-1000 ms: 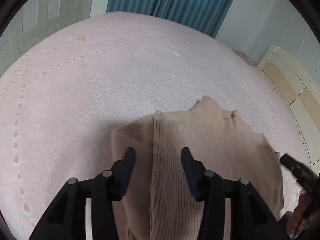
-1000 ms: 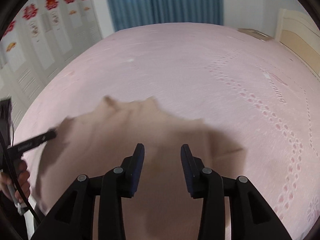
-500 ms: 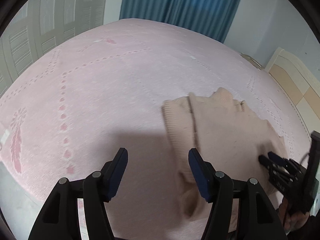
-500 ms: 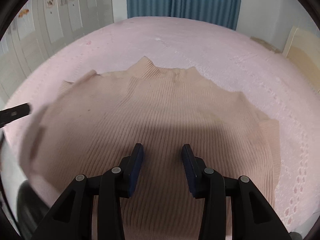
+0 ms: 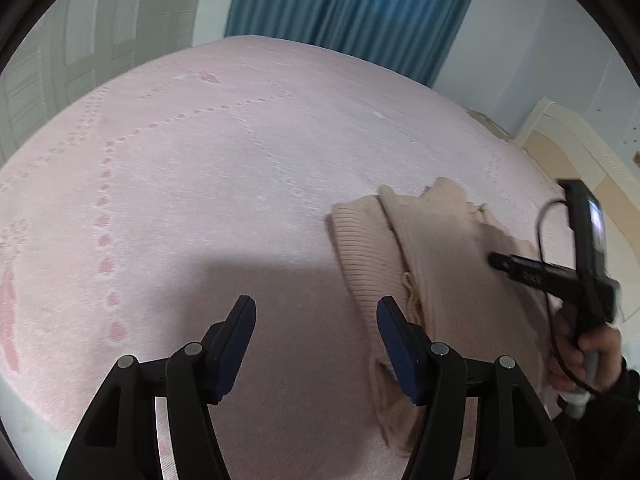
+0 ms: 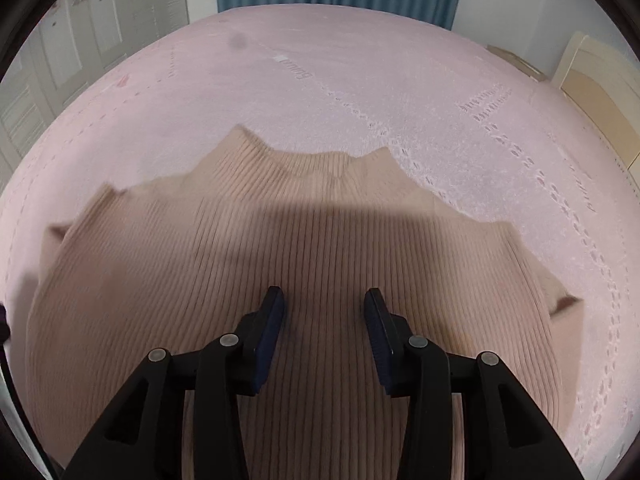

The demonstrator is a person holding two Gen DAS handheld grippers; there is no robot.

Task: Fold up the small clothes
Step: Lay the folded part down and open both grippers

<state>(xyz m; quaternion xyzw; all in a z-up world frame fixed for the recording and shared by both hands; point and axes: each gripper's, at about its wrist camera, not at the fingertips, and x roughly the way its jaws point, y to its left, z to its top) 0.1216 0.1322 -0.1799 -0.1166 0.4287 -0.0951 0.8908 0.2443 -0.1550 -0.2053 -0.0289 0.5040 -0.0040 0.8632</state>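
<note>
A beige ribbed sweater (image 6: pixel 320 264) lies spread on the pink bed, collar pointing away, sides folded under. In the left wrist view the sweater (image 5: pixel 432 264) lies to the right of my left gripper. My left gripper (image 5: pixel 316 320) is open and empty, over bare bedspread just left of the sweater's edge. My right gripper (image 6: pixel 324 312) is open and empty, directly over the sweater's lower middle. The right gripper also shows in the left wrist view (image 5: pixel 500 260), held by a hand above the sweater.
The pink patterned bedspread (image 5: pixel 200 168) covers the whole bed. Blue curtains (image 5: pixel 352 8) hang behind it. A white wardrobe (image 6: pixel 72 40) stands at left. A cream headboard (image 5: pixel 576 148) is at right. The bed's near edge (image 5: pixel 24 432) lies low at left.
My left gripper let go of the sweater's left side and moved left onto bare bedspread. My right gripper moved in over the sweater, which now lies flatter.
</note>
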